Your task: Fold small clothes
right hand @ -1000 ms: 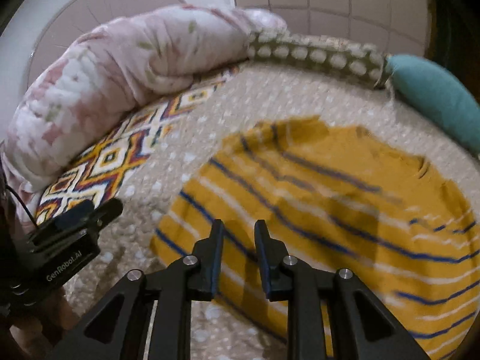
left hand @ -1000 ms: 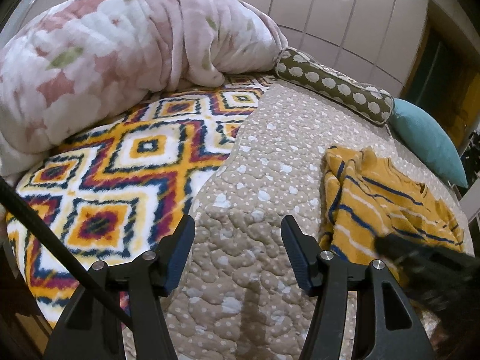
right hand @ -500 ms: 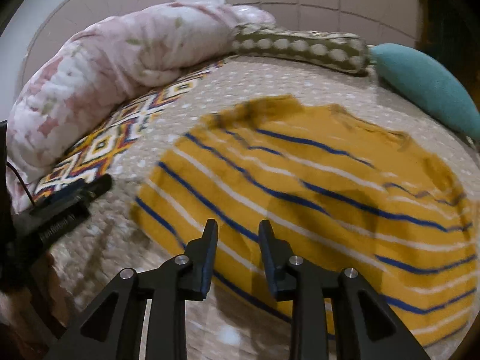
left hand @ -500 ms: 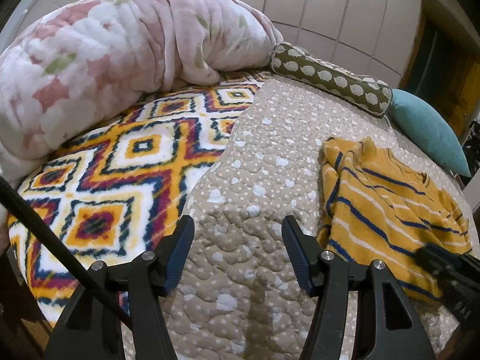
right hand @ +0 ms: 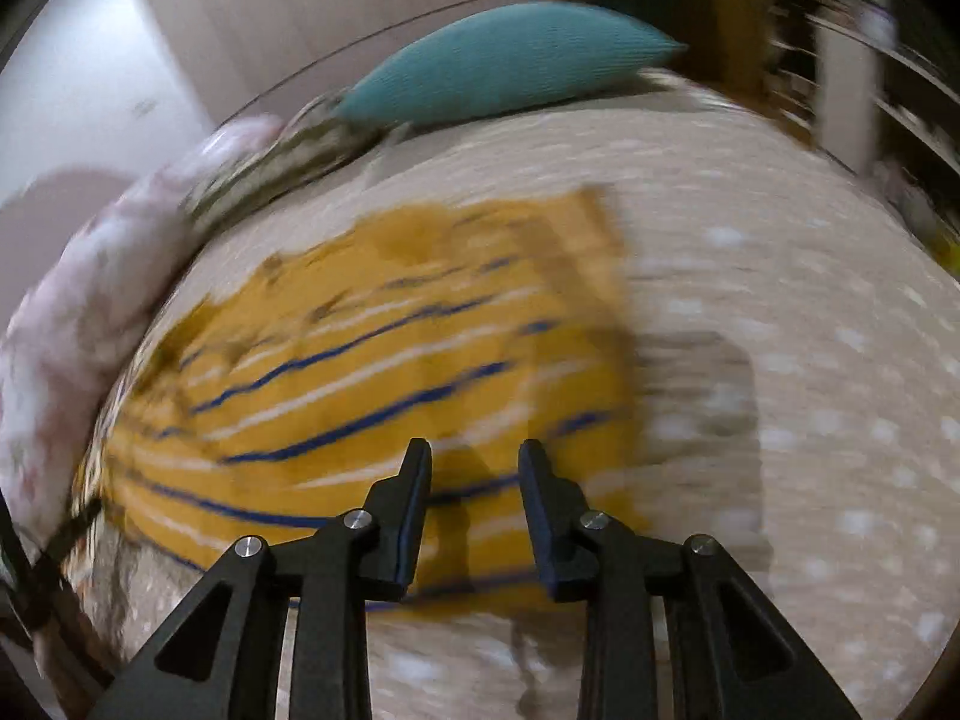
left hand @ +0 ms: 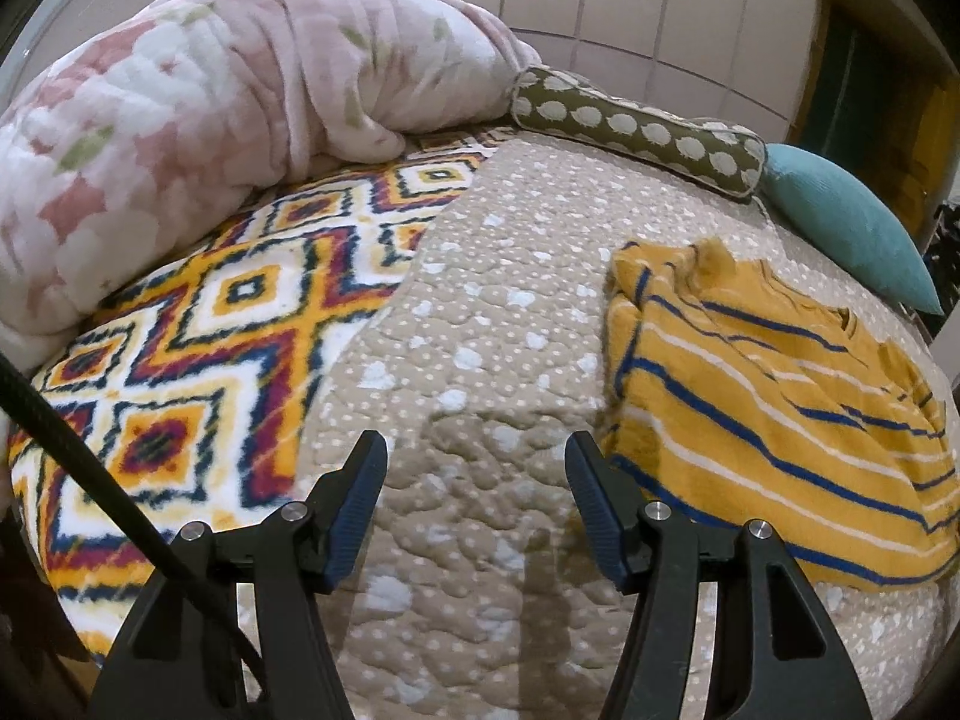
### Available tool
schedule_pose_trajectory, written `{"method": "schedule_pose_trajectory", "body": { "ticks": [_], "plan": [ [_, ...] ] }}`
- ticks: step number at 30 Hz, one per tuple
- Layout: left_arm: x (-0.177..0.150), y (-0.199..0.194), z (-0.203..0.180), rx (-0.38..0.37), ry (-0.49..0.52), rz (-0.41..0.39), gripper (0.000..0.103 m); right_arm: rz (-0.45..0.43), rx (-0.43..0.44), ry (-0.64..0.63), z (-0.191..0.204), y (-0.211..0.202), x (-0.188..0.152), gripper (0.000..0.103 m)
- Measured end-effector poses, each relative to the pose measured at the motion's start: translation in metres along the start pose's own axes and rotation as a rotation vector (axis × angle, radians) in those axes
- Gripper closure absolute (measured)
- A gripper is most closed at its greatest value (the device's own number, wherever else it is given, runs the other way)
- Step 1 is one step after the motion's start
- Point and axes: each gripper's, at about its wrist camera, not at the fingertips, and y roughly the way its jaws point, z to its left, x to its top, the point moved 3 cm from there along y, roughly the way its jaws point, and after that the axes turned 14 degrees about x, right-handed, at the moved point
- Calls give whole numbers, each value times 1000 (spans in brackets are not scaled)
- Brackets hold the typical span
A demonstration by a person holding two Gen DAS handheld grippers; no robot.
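A small yellow shirt with blue and white stripes lies partly folded on the beige dotted quilt, to the right in the left wrist view. My left gripper is open and empty above the quilt, left of the shirt's near edge. In the blurred right wrist view the shirt fills the middle and left. My right gripper is open with a moderate gap, empty, over the shirt's near edge.
A pink floral comforter is piled at the back left on a diamond-patterned blanket. A brown dotted bolster and a teal pillow lie along the far edge. The teal pillow also shows in the right wrist view.
My right gripper has swung quickly to the right over the shirt and its jaws have widened. It has left the left wrist view. My left gripper has barely moved.
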Motion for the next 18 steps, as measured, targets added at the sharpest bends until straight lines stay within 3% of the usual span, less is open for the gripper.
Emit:
{"method": "schedule_pose_trajectory", "body": {
  "ticks": [1,3,4,7,12,15,18],
  "plan": [
    [0,-1,-2,-1,4,-5,42,-21,7,26,-10,-11,1,71],
    [0,-2,-7,9,10,-17,42,-55,-6,74,-29,-32,2,54],
    [0,-1,-9,12,12,-19,42,-73,12,98,-39,-41,1,52],
    [-1,2,-12,10,6,-10,42,-88,81,172,-59,-56,-8,49],
    [-4,11,-14,14,4,24,42,-64,260,262,-64,-44,-25,45],
    [-5,15,-12,2,-10,39,42,-41,297,287,-64,-28,-32,44],
    [-5,16,-10,-9,-21,49,41,-73,326,302,-61,-15,-28,42]
  ]
}}
